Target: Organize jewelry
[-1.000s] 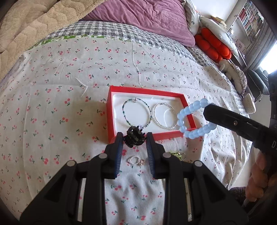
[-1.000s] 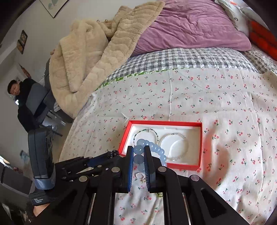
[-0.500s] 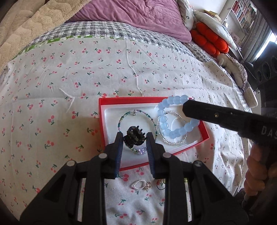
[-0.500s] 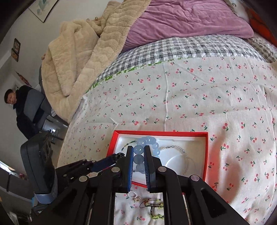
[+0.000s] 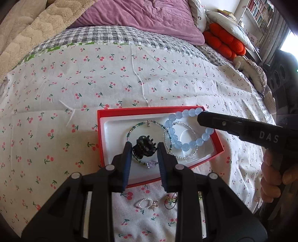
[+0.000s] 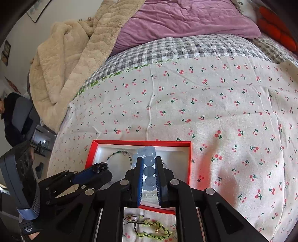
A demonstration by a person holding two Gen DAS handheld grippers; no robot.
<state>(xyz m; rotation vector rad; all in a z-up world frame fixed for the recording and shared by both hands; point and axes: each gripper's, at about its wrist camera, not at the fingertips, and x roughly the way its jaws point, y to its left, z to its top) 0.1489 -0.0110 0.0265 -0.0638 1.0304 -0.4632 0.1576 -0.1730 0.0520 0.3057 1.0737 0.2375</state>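
Observation:
A red box (image 5: 100,137) with a white lining lies on the cherry-print sheet; it also shows in the right wrist view (image 6: 188,167). In it lie a green beaded bracelet (image 5: 130,133) and a clear beaded bracelet (image 5: 193,137). My left gripper (image 5: 144,149) is shut on a black hair claw (image 5: 144,146), held over the box above the green bracelet. My right gripper (image 6: 149,167) is shut on a light blue bead bracelet (image 5: 175,135), which hangs over the clear bracelet in the right part of the box.
In front of the box on the sheet lie a small pearl ring piece (image 5: 144,203) and a yellow-green cord bracelet (image 6: 152,230). A beige blanket (image 6: 61,61) and a purple duvet (image 5: 134,16) lie at the far side. A person (image 6: 11,119) sits at the left.
Both grippers have moved forward over the box. The hair claw now hangs above the green bracelet, and the blue bracelet has come lower into the box's right part.

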